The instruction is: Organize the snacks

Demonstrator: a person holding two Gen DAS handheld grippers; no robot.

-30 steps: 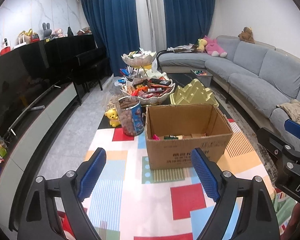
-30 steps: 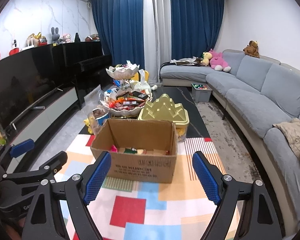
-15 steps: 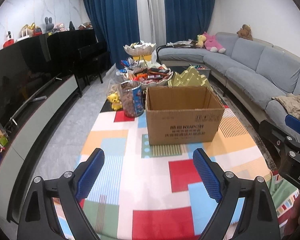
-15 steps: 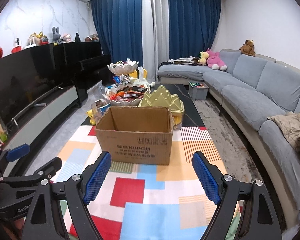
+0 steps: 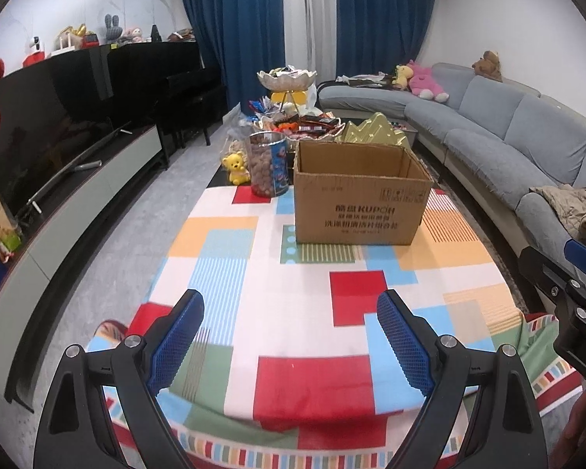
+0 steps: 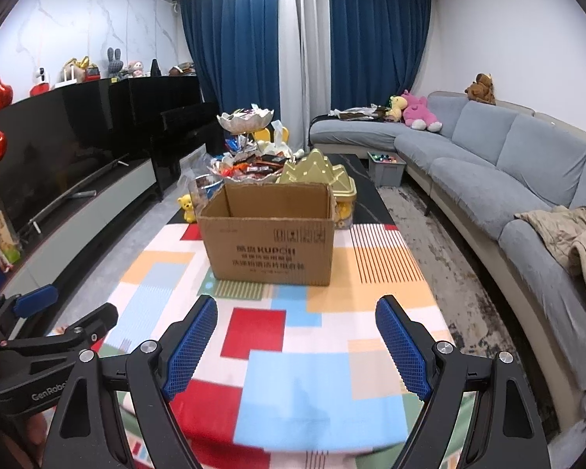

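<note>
An open brown cardboard box [image 5: 361, 195] stands mid-table on a colourful patchwork cloth [image 5: 301, 312]; it also shows in the right wrist view [image 6: 269, 234]. Behind it a two-tier white bowl stand [image 5: 287, 78] holds a heap of wrapped snacks [image 5: 304, 123], seen again in the right wrist view [image 6: 254, 166]. A clear jar of nuts [image 5: 266, 170] stands left of the box. My left gripper [image 5: 291, 340] is open and empty, over the table's near end. My right gripper [image 6: 297, 344] is open and empty, beside it on the right.
A gold mountain-shaped tin [image 6: 318, 174] sits behind the box. A yellow bear toy [image 5: 236, 168] stands by the jar. A grey sofa [image 6: 527, 179] runs along the right. A black TV unit [image 5: 58, 148] runs along the left.
Both grippers have pulled back and lower from the box toward the table's near end. The box inside is no longer visible. Both stay open.
</note>
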